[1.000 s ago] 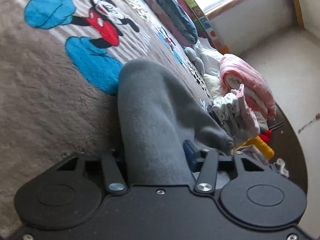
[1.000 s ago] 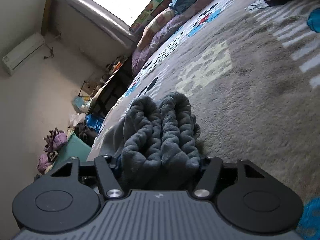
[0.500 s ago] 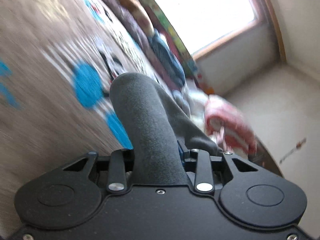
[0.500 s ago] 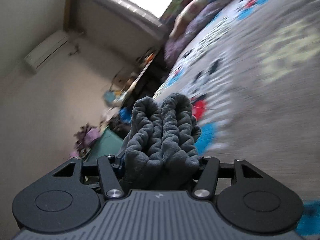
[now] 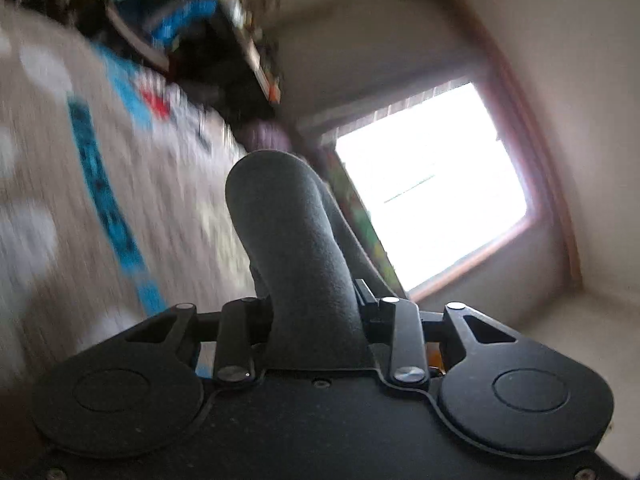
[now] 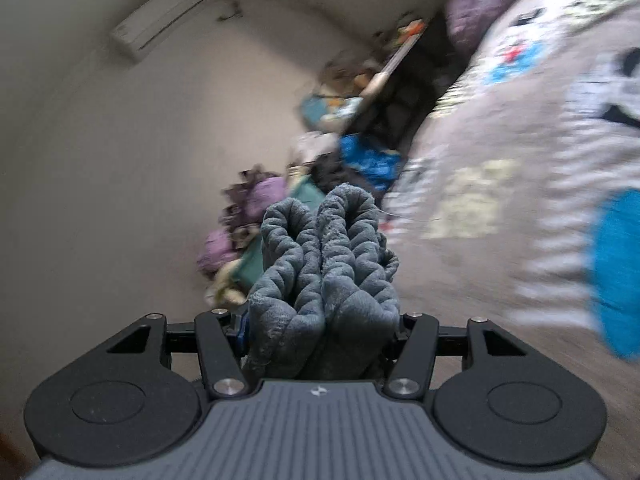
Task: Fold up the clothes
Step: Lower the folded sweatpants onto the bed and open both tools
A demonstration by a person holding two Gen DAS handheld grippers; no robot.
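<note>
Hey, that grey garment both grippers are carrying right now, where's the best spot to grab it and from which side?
Judging by the current holds: take the grey garment at its gathered, ribbed edge, coming end-on so the bunched folds sit between the fingers, as in the right gripper. The left gripper pinches a smooth folded part the same way. The rest is hidden.

The grey garment [image 5: 296, 248] is soft matt fleece cloth, smooth in the left wrist view and bunched into thick ribbed folds [image 6: 324, 264] in the right one. The left gripper [image 5: 316, 316] is matt black plastic with shiny metal screws, and the bed cover [image 6: 500, 208] looks like fuzzy printed cloth.
</note>
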